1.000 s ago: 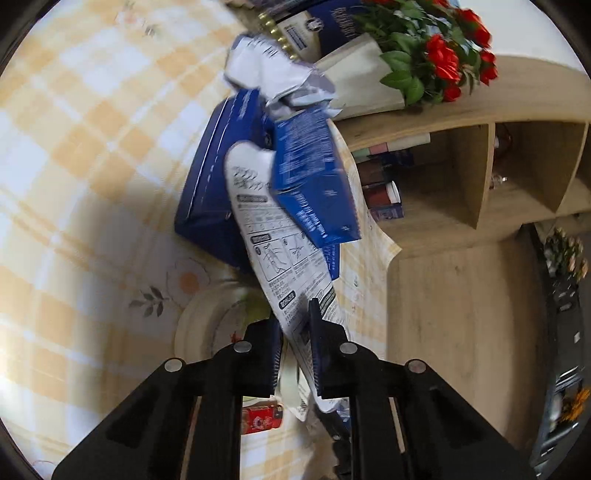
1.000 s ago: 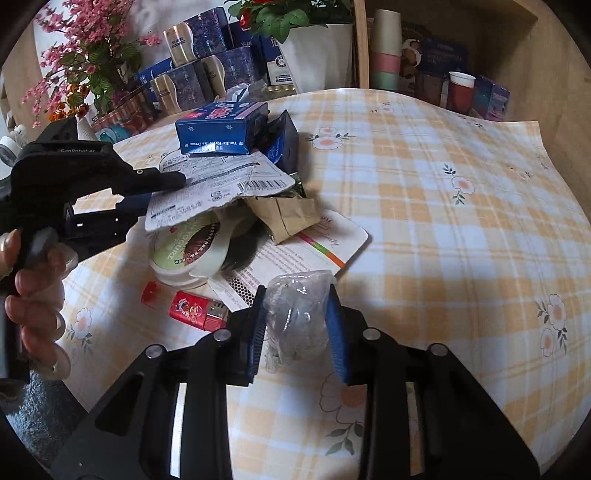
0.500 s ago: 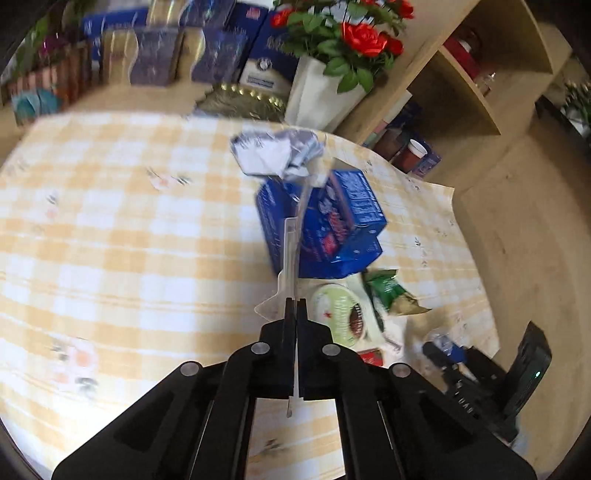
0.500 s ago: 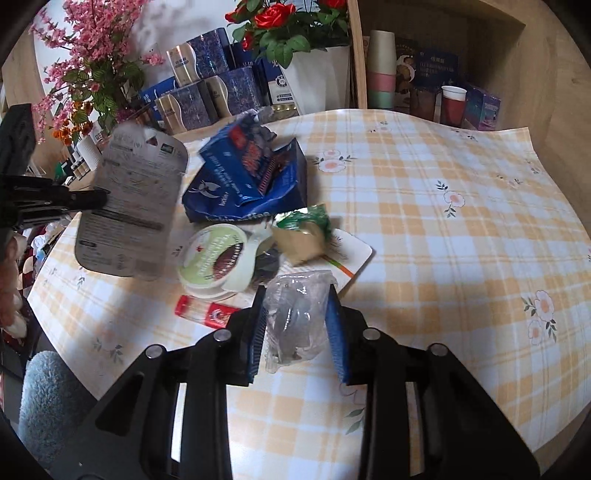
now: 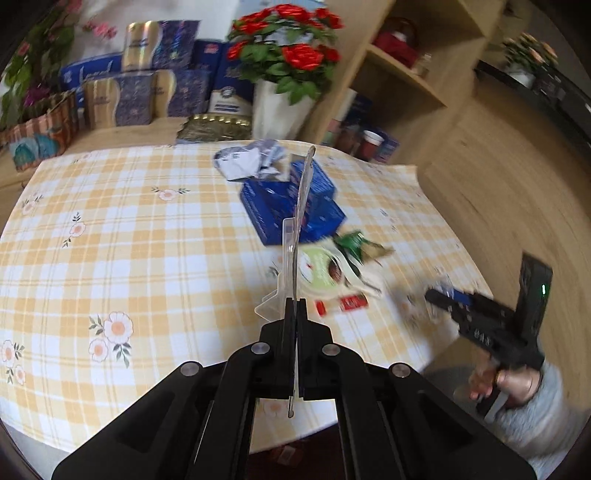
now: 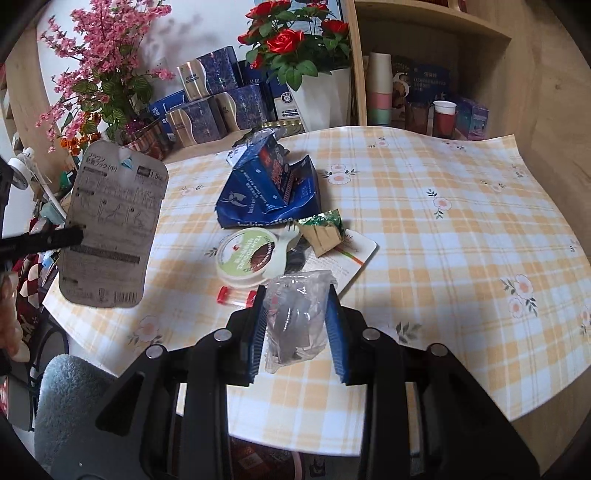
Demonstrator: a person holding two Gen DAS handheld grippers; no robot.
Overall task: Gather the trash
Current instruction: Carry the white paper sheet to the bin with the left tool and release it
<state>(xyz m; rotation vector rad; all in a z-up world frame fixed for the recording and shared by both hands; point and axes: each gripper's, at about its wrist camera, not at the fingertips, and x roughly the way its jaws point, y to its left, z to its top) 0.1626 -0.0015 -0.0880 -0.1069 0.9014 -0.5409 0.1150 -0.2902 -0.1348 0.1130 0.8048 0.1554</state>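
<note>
1. At the left of the right wrist view, the left gripper [image 5: 294,306] pinches one flat grey printed card [image 6: 110,229].
2. Low in the middle, the right gripper [image 6: 297,325] squeezes one crumpled clear plastic bag [image 6: 295,314].
3. On the yellow checked tablecloth [image 6: 443,229] lie two torn blue boxes [image 6: 269,192].

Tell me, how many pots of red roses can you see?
1. The white pot of red roses stands behind the table, beside the wooden shelf. The pink blossoms at the left are a different plant. More could be hidden.
</note>
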